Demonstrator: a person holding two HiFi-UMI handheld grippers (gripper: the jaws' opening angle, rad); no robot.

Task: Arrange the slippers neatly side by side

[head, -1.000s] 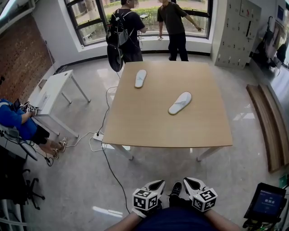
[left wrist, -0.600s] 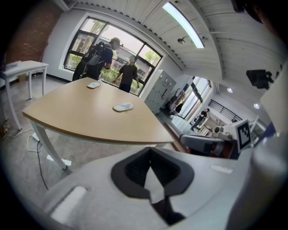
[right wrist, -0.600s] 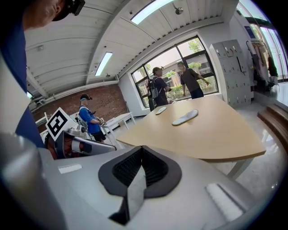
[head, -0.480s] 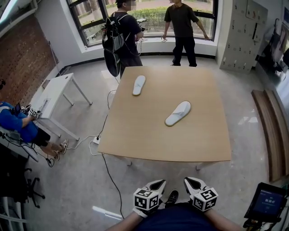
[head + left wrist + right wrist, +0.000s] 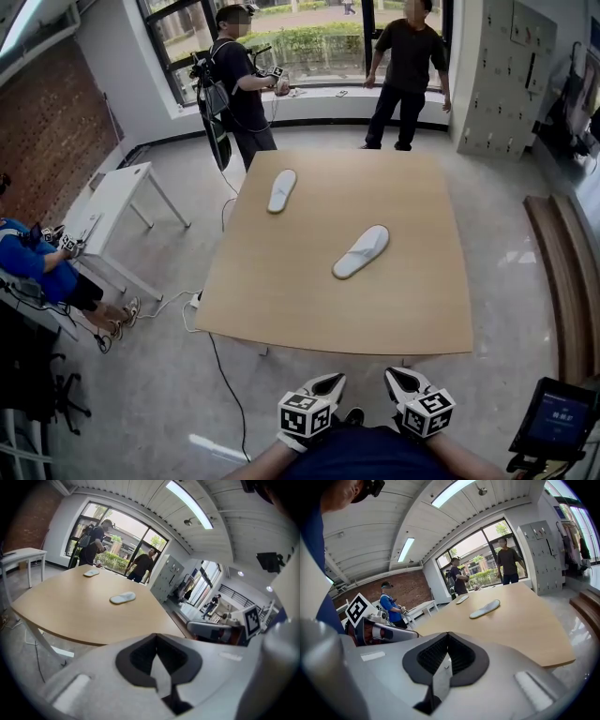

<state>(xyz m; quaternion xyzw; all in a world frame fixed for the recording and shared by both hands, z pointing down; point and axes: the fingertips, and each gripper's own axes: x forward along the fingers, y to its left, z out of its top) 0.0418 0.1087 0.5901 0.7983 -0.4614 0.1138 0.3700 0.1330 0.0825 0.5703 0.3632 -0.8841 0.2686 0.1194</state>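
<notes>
Lying diagonally is the near slipper (image 5: 361,251); far slipper (image 5: 281,189) runs lengthwise; left gripper (image 5: 330,382), right gripper (image 5: 396,378) closed.

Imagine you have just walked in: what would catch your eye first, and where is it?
Two white slippers lie apart on the large wooden table: the near slipper angled by its middle, the far slipper toward the far left corner. The left gripper and right gripper hang shut and empty short of the table, at the bottom of the head view.
</notes>
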